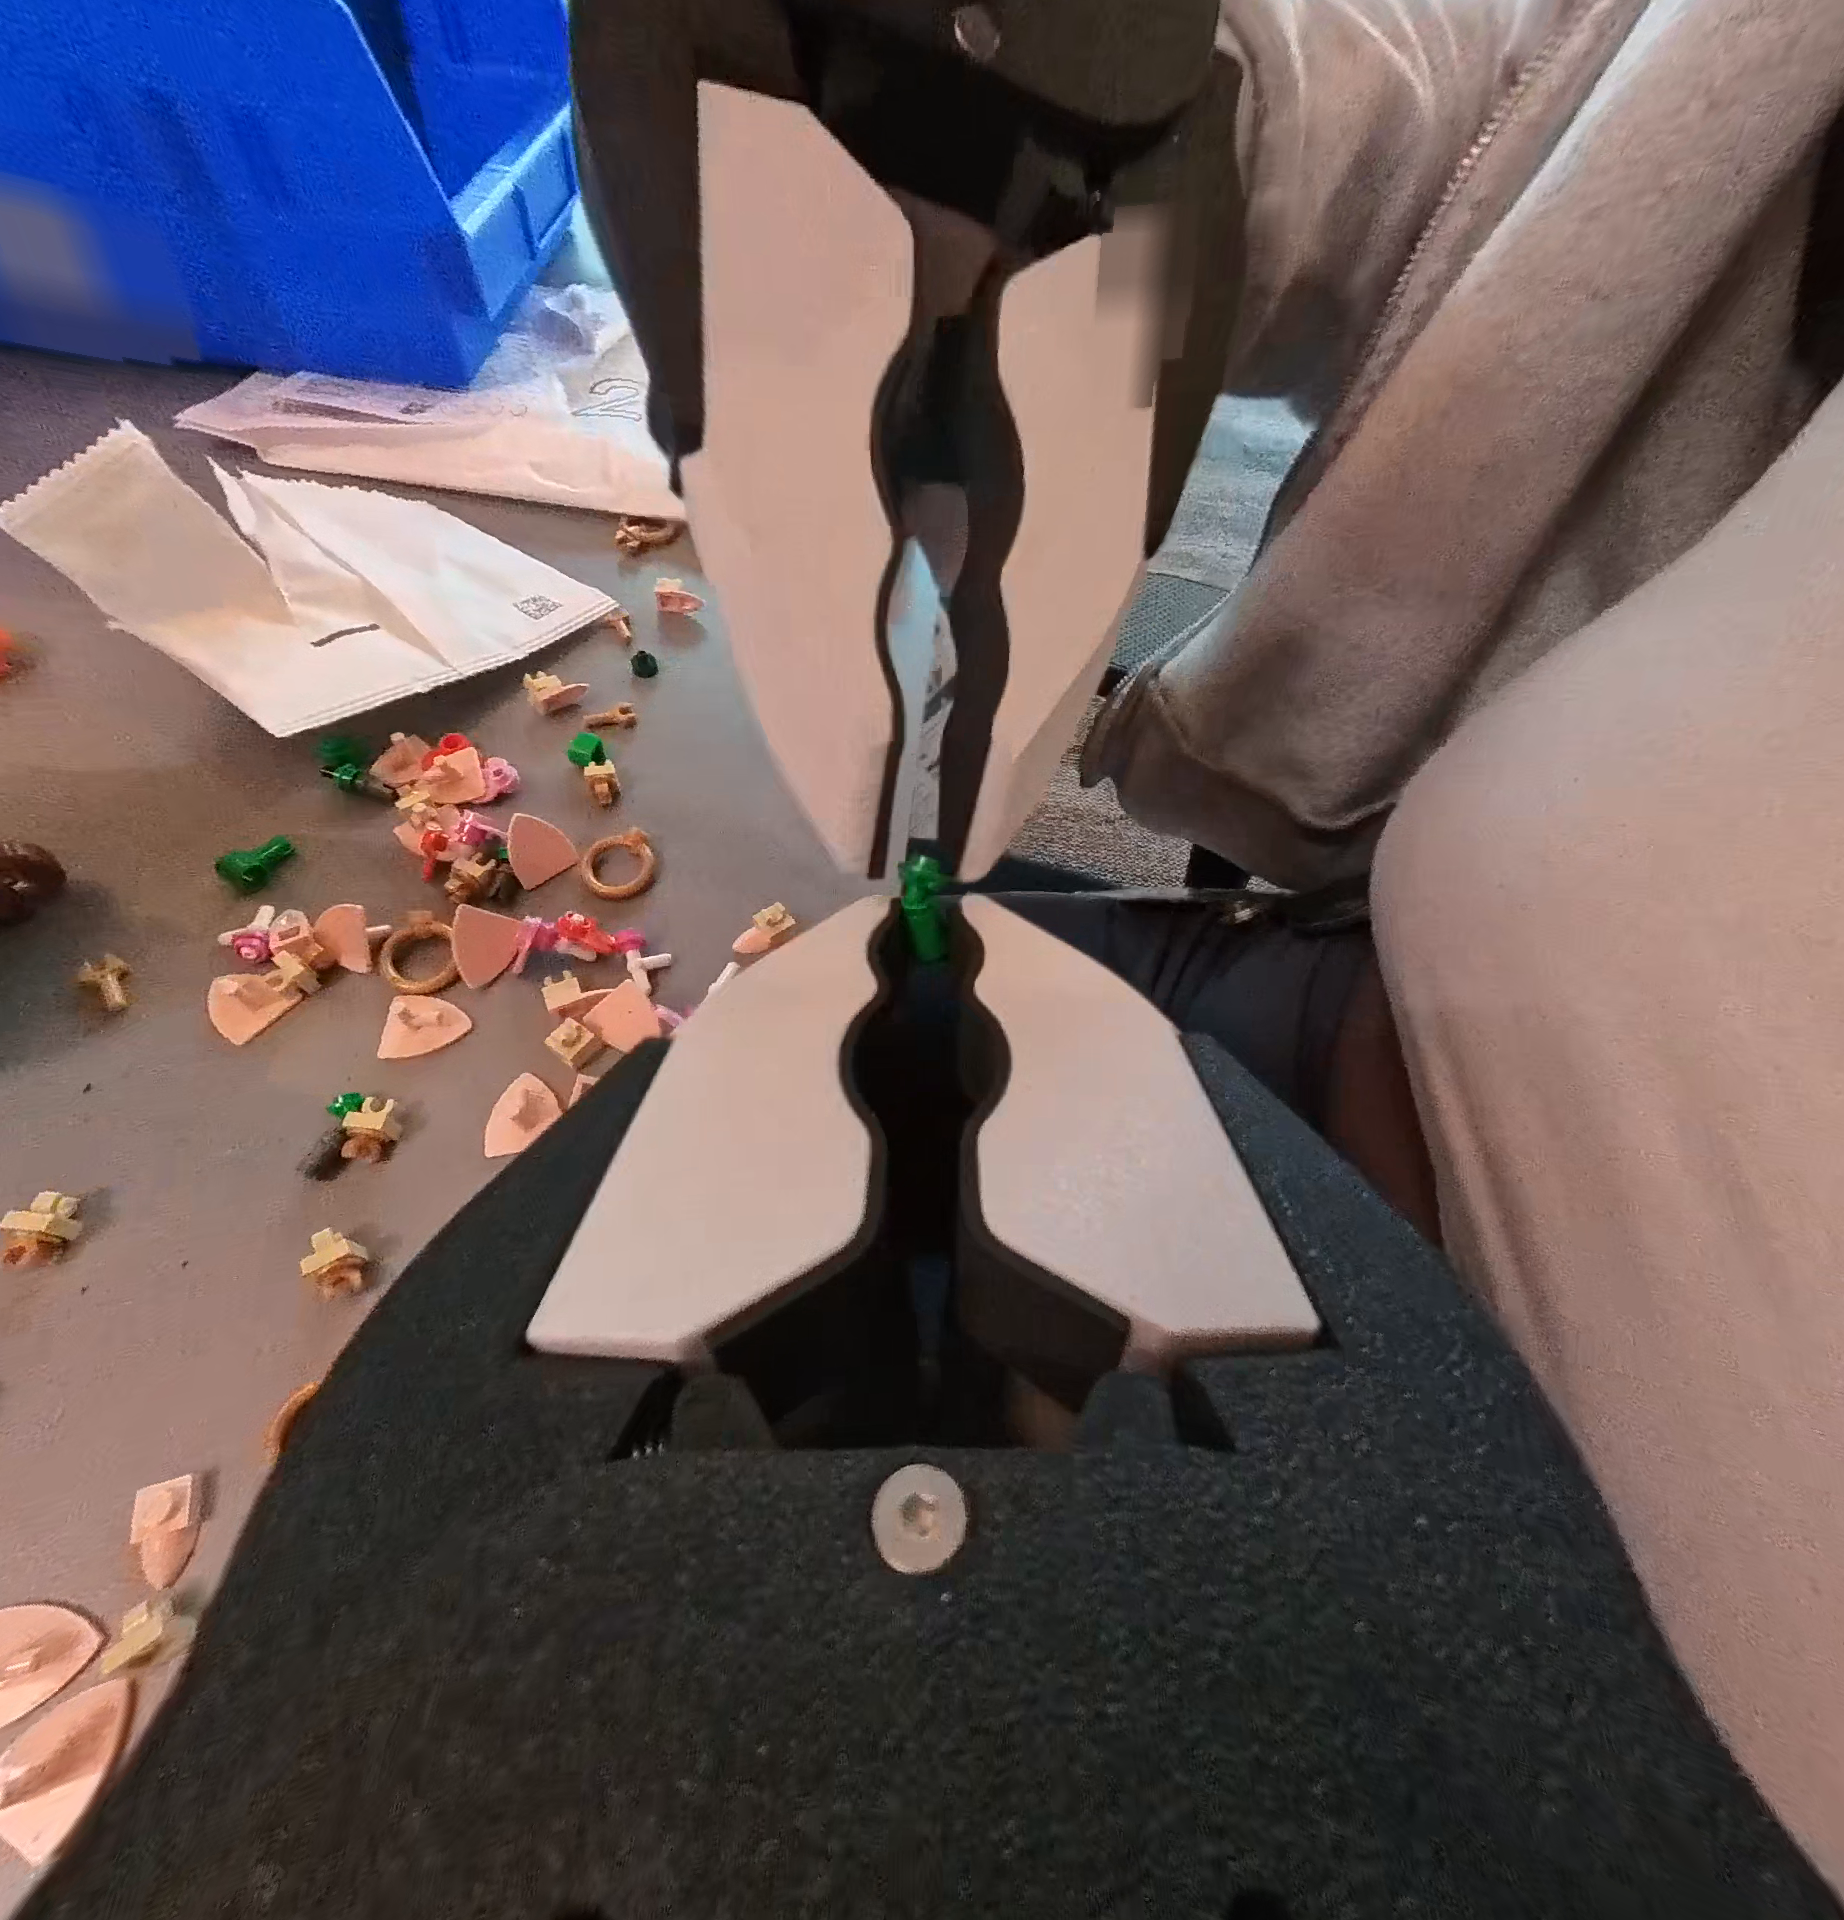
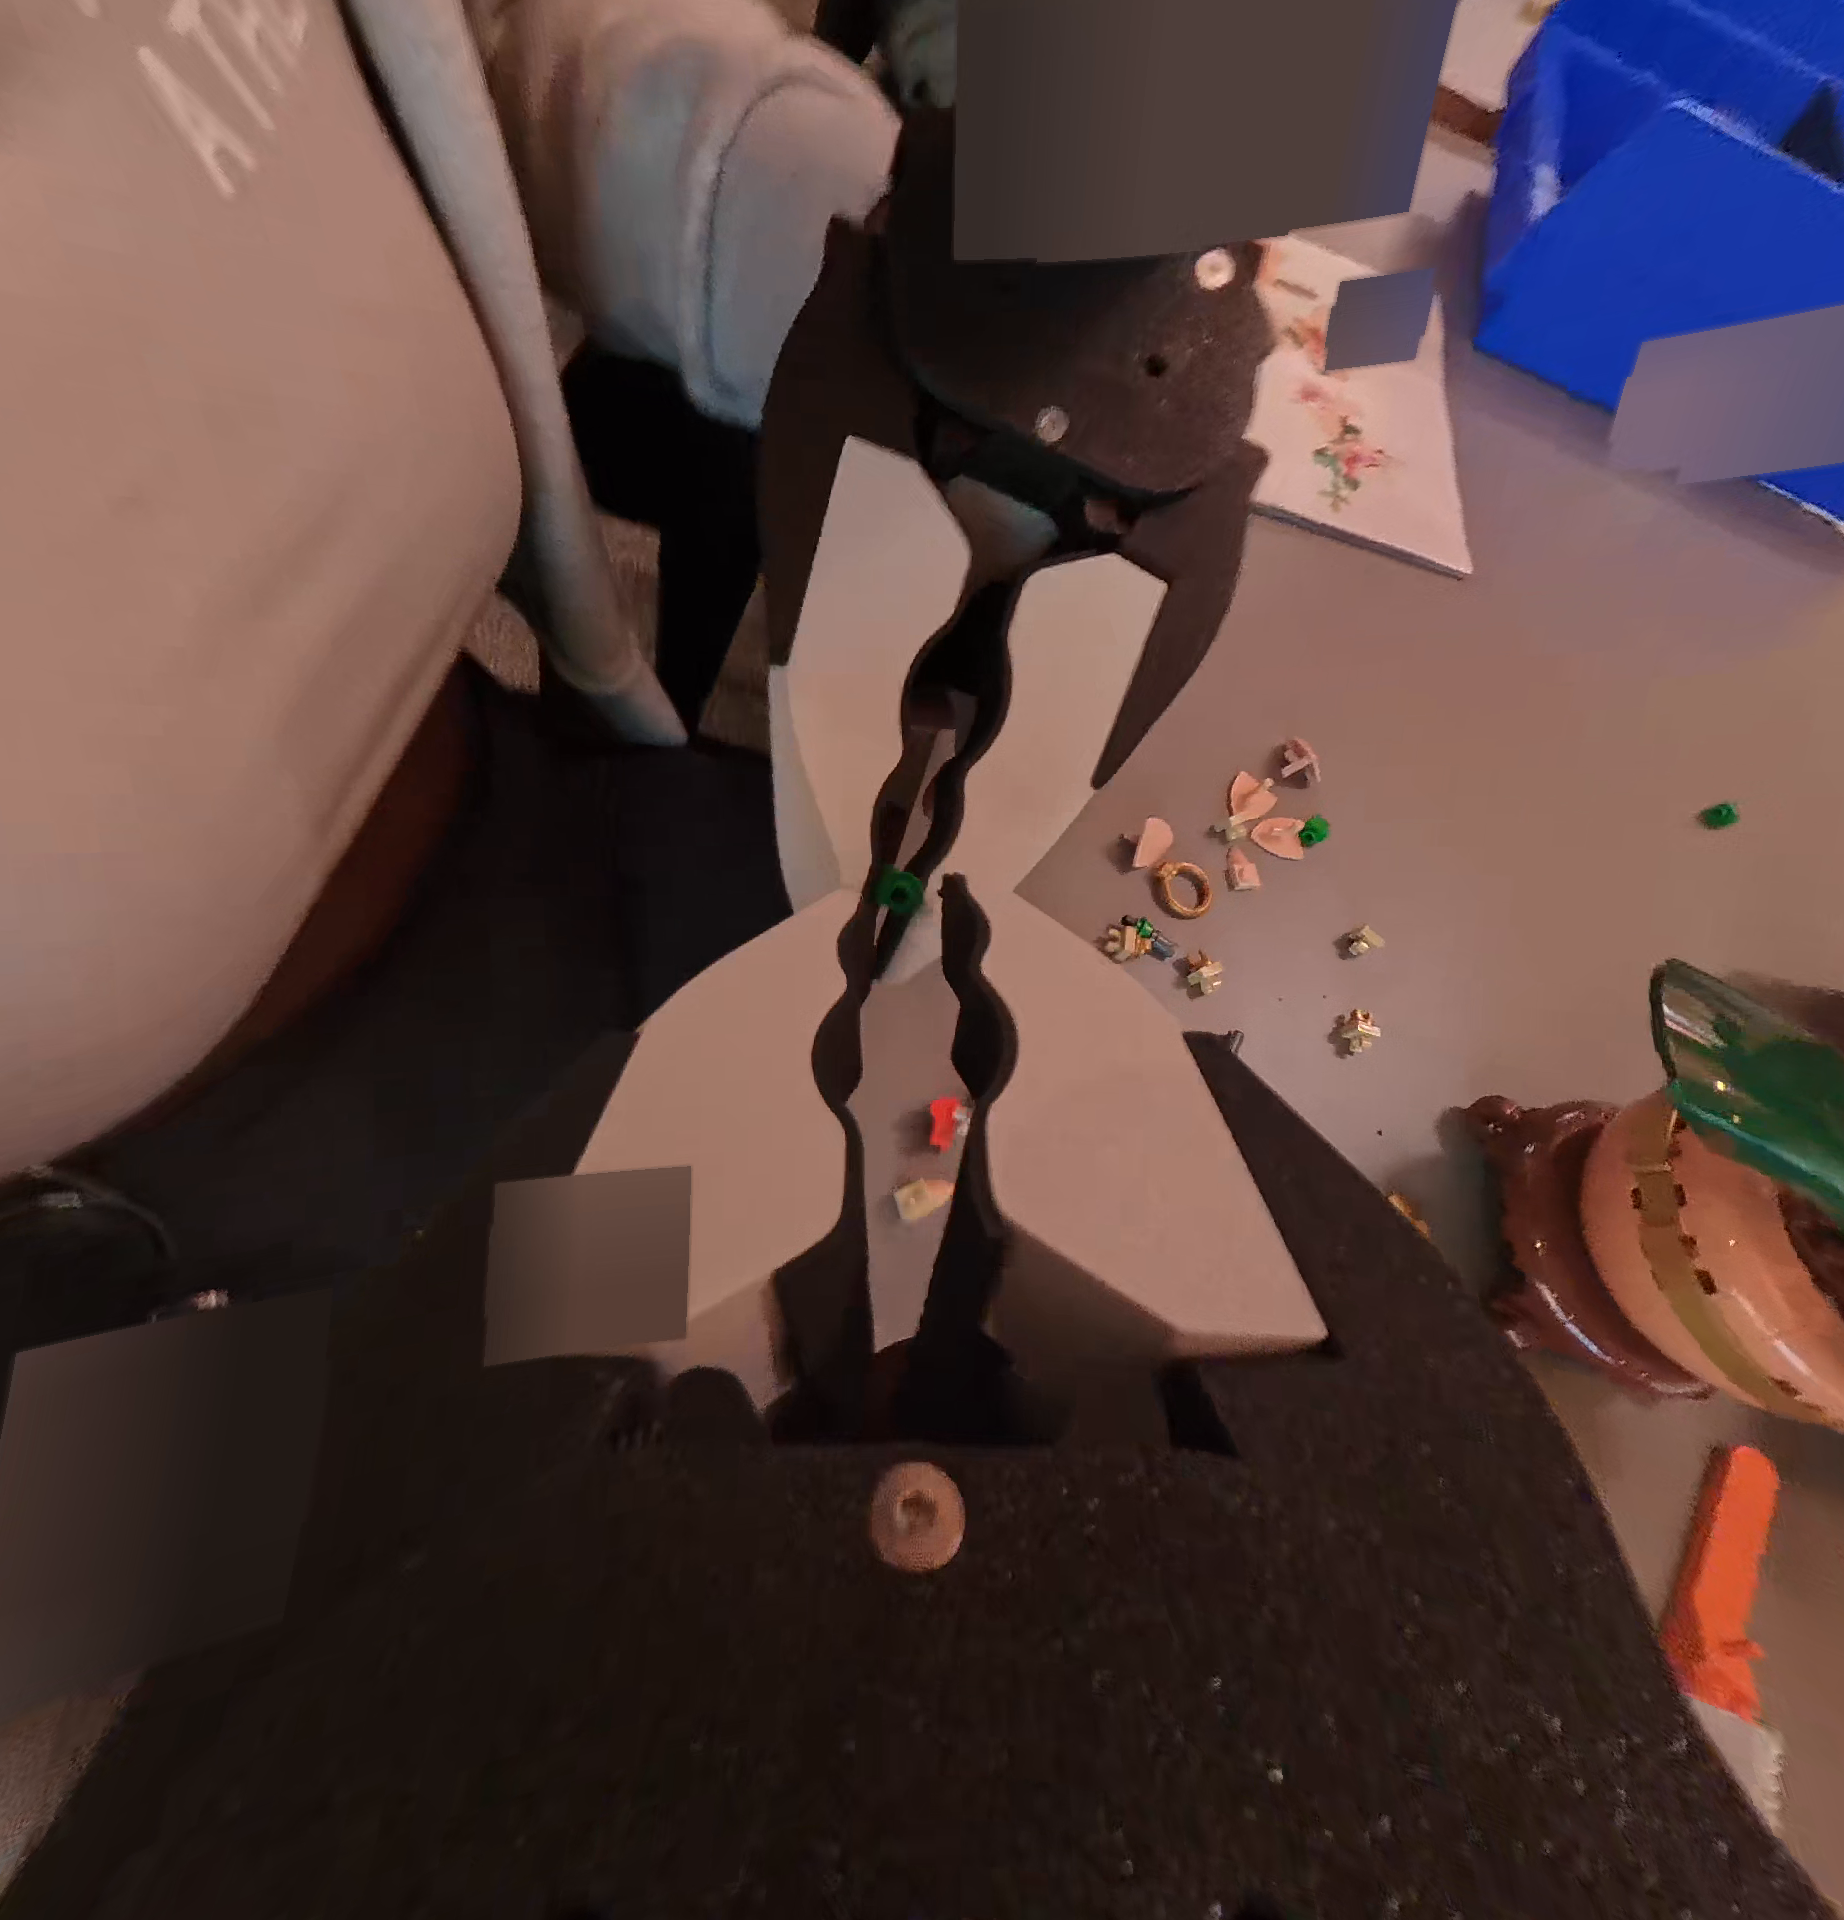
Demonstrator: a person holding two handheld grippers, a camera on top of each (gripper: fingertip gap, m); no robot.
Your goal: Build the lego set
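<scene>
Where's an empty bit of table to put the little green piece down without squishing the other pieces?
In the right wrist view, bare grey table lies between the instruction booklet, the gold ring cluster and the lone green stud. The left wrist view is crowded: petals and rings fill the space below the white paper bags. The green piece sits between both grippers' tips.

A grey desk point(image 1: 118, 1195) is filling the scene under soft, even light. A blue plastic bin point(image 1: 253, 177) is sitting at its far edge, with torn white paper bags point(image 1: 305, 613) lying just in front of it. Beyond the desk edge, speckled carpet point(image 1: 1094, 821) is showing on the floor.
</scene>
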